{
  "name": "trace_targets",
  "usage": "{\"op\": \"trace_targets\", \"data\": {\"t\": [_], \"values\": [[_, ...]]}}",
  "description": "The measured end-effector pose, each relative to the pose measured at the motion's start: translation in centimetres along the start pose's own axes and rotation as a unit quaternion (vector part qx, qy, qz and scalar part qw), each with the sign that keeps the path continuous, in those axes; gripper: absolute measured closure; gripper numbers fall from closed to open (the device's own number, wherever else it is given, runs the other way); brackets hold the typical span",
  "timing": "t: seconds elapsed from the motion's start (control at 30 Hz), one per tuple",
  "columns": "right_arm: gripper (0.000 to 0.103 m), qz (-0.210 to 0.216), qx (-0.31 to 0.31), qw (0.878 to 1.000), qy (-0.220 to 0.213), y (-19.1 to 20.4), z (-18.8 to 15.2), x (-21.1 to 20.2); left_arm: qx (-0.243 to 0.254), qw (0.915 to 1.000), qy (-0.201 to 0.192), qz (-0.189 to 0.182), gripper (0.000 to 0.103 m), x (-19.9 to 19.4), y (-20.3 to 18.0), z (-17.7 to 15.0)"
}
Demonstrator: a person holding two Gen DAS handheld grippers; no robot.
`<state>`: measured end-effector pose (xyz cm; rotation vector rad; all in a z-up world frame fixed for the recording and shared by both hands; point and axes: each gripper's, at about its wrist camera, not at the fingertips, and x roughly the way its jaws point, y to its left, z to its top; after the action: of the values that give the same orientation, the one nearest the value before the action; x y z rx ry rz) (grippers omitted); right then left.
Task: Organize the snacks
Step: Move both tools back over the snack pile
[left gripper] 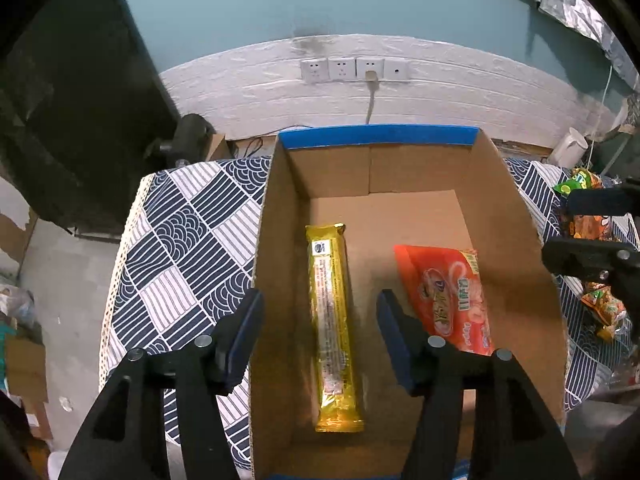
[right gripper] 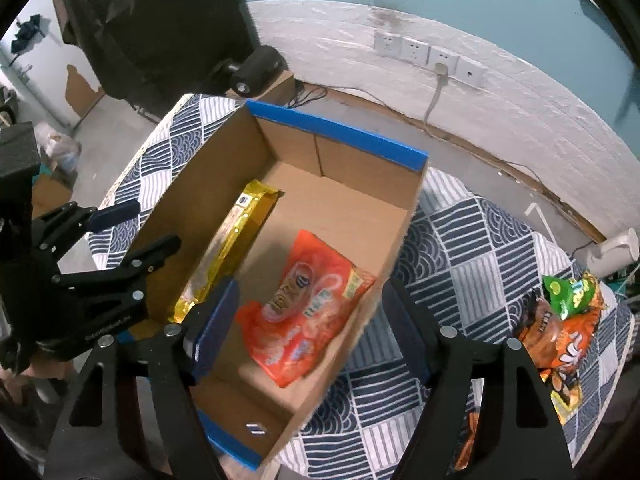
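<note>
Cardboard box (left gripper: pixel 516 216) holds two snacks — gold packet (left gripper: pixel 332 320), orange bag (left gripper: pixel 448 296).

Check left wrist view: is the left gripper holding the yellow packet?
No. The left gripper is open and empty, with the yellow packet lying flat on the floor of the cardboard box.

Patterned tablecloth (left gripper: pixel 180 240) under cardboard box (left gripper: pixel 276 208), snack bags (right gripper: pixel 560 320) beside it.
</note>
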<state>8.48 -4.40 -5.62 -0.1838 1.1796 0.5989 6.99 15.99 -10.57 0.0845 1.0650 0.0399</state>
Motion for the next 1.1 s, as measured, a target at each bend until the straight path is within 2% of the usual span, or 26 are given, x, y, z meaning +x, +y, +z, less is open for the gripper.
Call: {"op": "trace_targets", "data": {"t": [0.07,0.43,0.53,0.9,1.0,1.1], "values": [[0.028,-0.005,-0.001,1.000,-0.005,-0.2,-0.2,-0.5,0.005,1.0000,-0.003,0.000,0.039,-0.2,-0.4,0.1],[0.028,-0.031,0.023,0.999,-0.011,-3.8,-3.0,-3.1,0.043,0.9986,-0.025,-0.020,0.032,-2.7,-4.4,0.3],[0.028,-0.038,0.042,0.998,-0.013,-5.6,-4.2,-3.9,0.058,0.9975,-0.030,-0.028,0.029,-3.1,-6.0,0.5],[0.028,-0.066,0.110,0.992,-0.019,-12.5,-7.9,-6.5,0.100,0.9929,-0.034,-0.055,0.029,-4.2,-11.8,1.5],[0.022,-0.082,0.125,0.989,-0.023,-14.4,-9.2,-7.3,0.116,0.9910,-0.038,-0.055,0.025,-4.4,-13.5,1.7],[0.022,-0.097,0.137,0.985,-0.022,-16.3,-10.3,-7.9,0.130,0.9893,-0.034,-0.058,0.025,-4.3,-14.9,1.8]]}}
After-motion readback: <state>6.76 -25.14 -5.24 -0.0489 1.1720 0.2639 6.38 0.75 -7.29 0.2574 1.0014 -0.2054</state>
